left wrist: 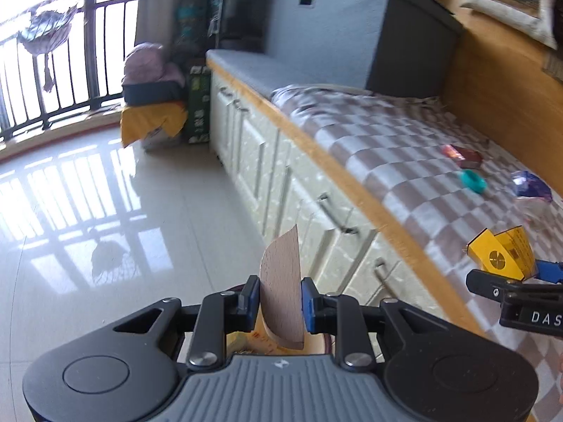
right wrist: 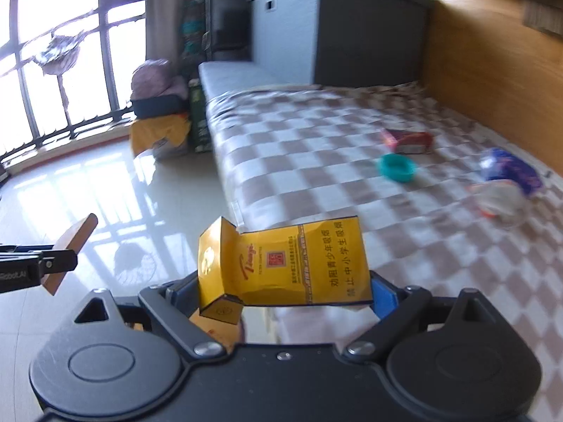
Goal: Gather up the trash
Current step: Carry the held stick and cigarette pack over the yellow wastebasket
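My left gripper (left wrist: pixel 279 302) is shut on a thin wooden lid or board (left wrist: pixel 283 288), held upright over the floor beside the bench; it also shows in the right wrist view (right wrist: pixel 72 246). My right gripper (right wrist: pixel 281 292) is shut on a yellow cigarette pack (right wrist: pixel 288 263) with its flap open, held above the bench edge; the pack also shows in the left wrist view (left wrist: pixel 503 253). On the checkered cloth (right wrist: pixel 316 161) lie a red pack (right wrist: pixel 408 140), a teal cap (right wrist: pixel 396 168), a blue wrapper (right wrist: pixel 510 168) and a clear plastic piece (right wrist: pixel 499 200).
A grey storage box (right wrist: pixel 337 28) stands at the bench's far end. White cabinet doors with handles (left wrist: pixel 330 211) run below the bench. A pile of bags and cloth (left wrist: pixel 155 105) sits by the barred window (left wrist: pixel 52 70). The tiled floor (left wrist: pixel 105 211) lies left.
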`<action>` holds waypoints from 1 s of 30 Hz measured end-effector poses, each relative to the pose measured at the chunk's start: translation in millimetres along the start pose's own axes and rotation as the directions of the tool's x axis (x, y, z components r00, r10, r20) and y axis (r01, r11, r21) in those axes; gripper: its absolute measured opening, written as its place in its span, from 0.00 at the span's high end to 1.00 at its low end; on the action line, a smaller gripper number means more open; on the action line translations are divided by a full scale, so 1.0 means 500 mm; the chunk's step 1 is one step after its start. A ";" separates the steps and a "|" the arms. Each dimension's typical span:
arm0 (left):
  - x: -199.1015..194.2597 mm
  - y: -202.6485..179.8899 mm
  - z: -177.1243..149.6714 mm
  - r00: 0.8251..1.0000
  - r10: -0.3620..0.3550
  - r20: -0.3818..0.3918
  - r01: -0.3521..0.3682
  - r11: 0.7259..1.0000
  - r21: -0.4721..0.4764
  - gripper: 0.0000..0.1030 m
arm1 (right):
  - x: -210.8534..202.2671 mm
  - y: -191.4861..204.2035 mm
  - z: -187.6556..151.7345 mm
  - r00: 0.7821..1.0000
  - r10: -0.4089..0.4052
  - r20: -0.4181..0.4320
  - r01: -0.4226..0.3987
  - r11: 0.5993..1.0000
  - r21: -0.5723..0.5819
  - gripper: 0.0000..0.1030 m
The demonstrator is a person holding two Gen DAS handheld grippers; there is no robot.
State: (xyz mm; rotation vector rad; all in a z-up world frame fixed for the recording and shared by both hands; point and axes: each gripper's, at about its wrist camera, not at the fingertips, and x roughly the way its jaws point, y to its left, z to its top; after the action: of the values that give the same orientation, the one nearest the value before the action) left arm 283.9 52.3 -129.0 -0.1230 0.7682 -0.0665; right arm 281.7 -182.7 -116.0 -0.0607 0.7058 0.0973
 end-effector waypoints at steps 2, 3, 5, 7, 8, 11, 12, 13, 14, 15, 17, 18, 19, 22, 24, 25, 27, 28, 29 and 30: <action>0.017 0.022 -0.011 1.000 0.012 -0.018 -0.013 1.000 -0.019 0.75 | 0.019 0.027 -0.007 1.000 0.020 -0.020 -0.020 1.000 -0.017 0.09; 0.026 0.033 -0.016 0.999 0.018 -0.028 -0.018 0.999 -0.029 0.75 | 0.031 0.039 -0.009 0.999 0.029 -0.031 -0.029 0.999 -0.025 0.09; 0.045 0.051 -0.026 0.999 0.029 -0.046 -0.031 0.998 -0.052 0.75 | 0.056 0.062 -0.016 0.997 0.052 -0.049 -0.054 0.998 -0.041 0.09; 0.069 0.065 -0.034 0.997 0.037 -0.065 -0.042 0.996 -0.078 0.75 | 0.083 0.085 -0.025 0.994 0.078 -0.072 -0.082 0.995 -0.055 0.09; 0.081 0.071 -0.036 0.996 0.039 -0.075 -0.046 0.995 -0.089 0.75 | 0.097 0.096 -0.032 0.992 0.087 -0.088 -0.093 0.994 -0.065 0.09; 0.124 0.082 -0.042 0.994 0.040 -0.100 -0.052 0.991 -0.121 0.75 | 0.143 0.126 -0.052 0.986 0.102 -0.134 -0.116 0.988 -0.100 0.09; 0.139 0.085 -0.041 0.994 0.038 -0.107 -0.052 0.990 -0.131 0.75 | 0.158 0.134 -0.059 0.983 0.111 -0.149 -0.128 0.986 -0.109 0.09; 0.153 0.088 -0.040 0.993 0.035 -0.114 -0.051 0.989 -0.140 0.75 | 0.172 0.143 -0.066 0.980 0.116 -0.161 -0.137 0.983 -0.120 0.09; 0.170 0.091 -0.040 0.992 0.034 -0.121 -0.052 0.988 -0.149 0.75 | 0.187 0.152 -0.073 0.977 0.122 -0.172 -0.147 0.980 -0.136 0.09; 0.185 0.093 -0.040 0.991 0.031 -0.128 -0.051 0.987 -0.156 0.75 | 0.202 0.159 -0.081 0.973 0.133 -0.189 -0.161 0.976 -0.144 0.09; 0.218 0.097 -0.044 0.989 0.025 -0.145 -0.049 0.985 -0.163 0.75 | 0.235 0.172 -0.094 0.960 0.154 -0.233 -0.191 0.971 -0.143 0.09; 0.234 0.101 -0.048 0.988 0.021 -0.155 -0.047 0.985 -0.164 0.75 | 0.253 0.178 -0.102 0.952 0.166 -0.257 -0.208 0.967 -0.148 0.09; 0.253 0.104 -0.053 0.985 0.018 -0.170 -0.047 0.985 -0.168 0.75 | 0.271 0.184 -0.110 0.945 0.174 -0.277 -0.223 0.962 -0.155 0.09; 0.306 0.120 -0.075 0.975 0.000 -0.221 -0.047 0.977 -0.208 0.75 | 0.331 0.196 -0.131 0.925 0.180 -0.336 -0.245 0.955 -0.165 0.09; 0.341 0.129 -0.093 0.966 -0.013 -0.257 -0.048 0.972 -0.229 0.75 | 0.376 0.204 -0.145 0.907 0.180 -0.380 -0.257 0.953 -0.163 0.09; 0.359 0.132 -0.101 0.961 -0.017 -0.275 -0.050 0.971 -0.235 0.75 | 0.398 0.205 -0.152 0.894 0.189 -0.406 -0.272 0.949 -0.157 0.09; 0.393 0.136 -0.124 0.948 -0.029 -0.317 -0.052 0.968 -0.246 0.75 | 0.438 0.209 -0.169 0.860 0.218 -0.461 -0.311 0.940 -0.137 0.09; 0.409 0.137 -0.133 0.940 -0.036 -0.340 -0.054 0.966 -0.253 0.75 | 0.454 0.211 -0.178 0.846 0.229 -0.482 -0.326 0.937 -0.128 0.09; 0.424 0.138 -0.141 0.930 -0.043 -0.366 -0.058 0.964 -0.260 0.75 | 0.467 0.212 -0.188 0.834 0.234 -0.500 -0.336 0.934 -0.124 0.09; 0.438 0.140 -0.149 0.918 -0.050 -0.393 -0.061 0.962 -0.265 0.75 | 0.479 0.214 -0.195 0.823 0.237 -0.517 -0.345 0.930 -0.123 0.09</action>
State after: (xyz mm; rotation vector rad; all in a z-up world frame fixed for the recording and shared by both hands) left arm 390.1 92.1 -342.1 -0.3790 1.1841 0.0222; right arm 388.1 -68.5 -348.2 -0.1872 1.2194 0.4691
